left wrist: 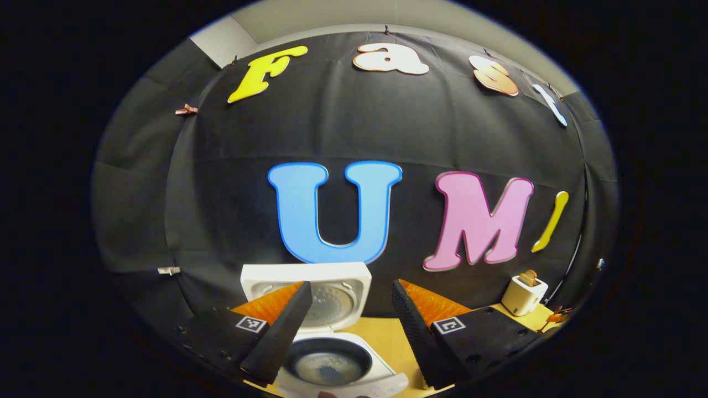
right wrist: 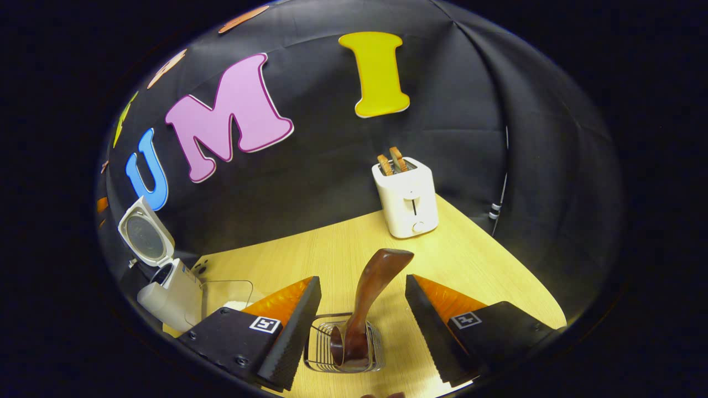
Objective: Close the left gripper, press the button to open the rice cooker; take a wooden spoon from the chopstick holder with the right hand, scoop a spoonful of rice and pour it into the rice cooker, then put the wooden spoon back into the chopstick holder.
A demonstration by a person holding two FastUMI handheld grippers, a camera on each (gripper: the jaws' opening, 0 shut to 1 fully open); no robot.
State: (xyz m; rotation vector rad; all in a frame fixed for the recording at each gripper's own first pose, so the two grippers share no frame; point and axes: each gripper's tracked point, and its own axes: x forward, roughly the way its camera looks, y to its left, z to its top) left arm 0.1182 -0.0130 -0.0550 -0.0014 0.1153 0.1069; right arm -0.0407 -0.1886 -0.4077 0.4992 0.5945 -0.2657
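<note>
The white rice cooker (left wrist: 332, 359) stands open just ahead of my left gripper (left wrist: 347, 329), its lid (left wrist: 310, 287) raised and some rice lying in the dark inner pot (left wrist: 327, 362). The left fingers are spread wide with nothing between them. In the right gripper view, the same cooker (right wrist: 168, 293) sits at the far left with its lid (right wrist: 145, 235) up. A dark wooden spoon (right wrist: 368, 298) stands in the wire chopstick holder (right wrist: 343, 348), handle leaning up and right. My right gripper (right wrist: 362, 326) is open, its fingers on either side of the spoon without touching it.
A white toaster (right wrist: 408, 199) with two slices of toast stands at the back of the wooden table (right wrist: 487, 265); in the left gripper view the toaster (left wrist: 525, 293) is at the right. A clear container (right wrist: 227, 293) sits beside the cooker.
</note>
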